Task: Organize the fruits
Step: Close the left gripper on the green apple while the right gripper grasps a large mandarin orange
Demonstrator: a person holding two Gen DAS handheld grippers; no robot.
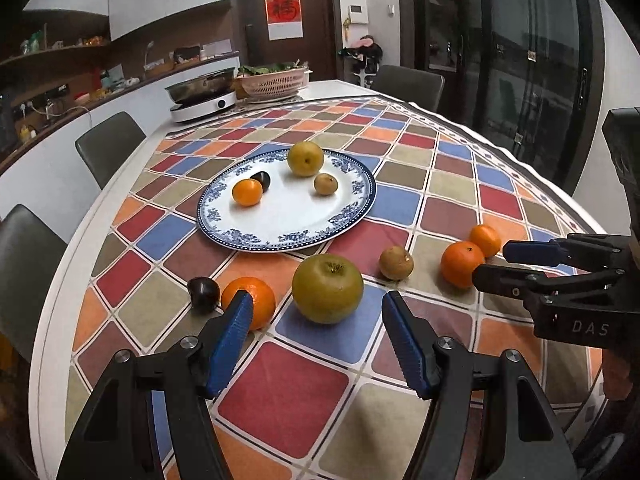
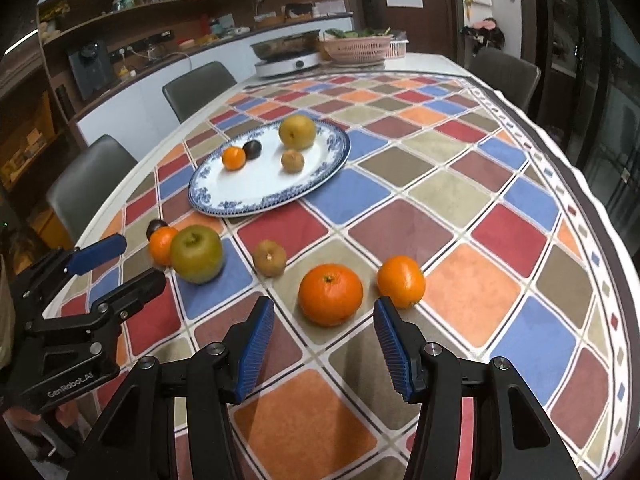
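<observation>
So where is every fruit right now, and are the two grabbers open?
left gripper: open, empty
right gripper: open, empty
plate: holds four fruits
big pear: on cloth, off plate
big orange: on cloth, off plate
dark plum: on cloth, beside an orange

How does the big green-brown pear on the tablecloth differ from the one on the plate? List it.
The large green-brown pear on the tablecloth lies off the blue-and-white porcelain plate; the yellower pear on the plate sits near the plate's far rim. The tablecloth pear looks darker and greener, the plate pear paler. Both are round and rest untouched.
</observation>
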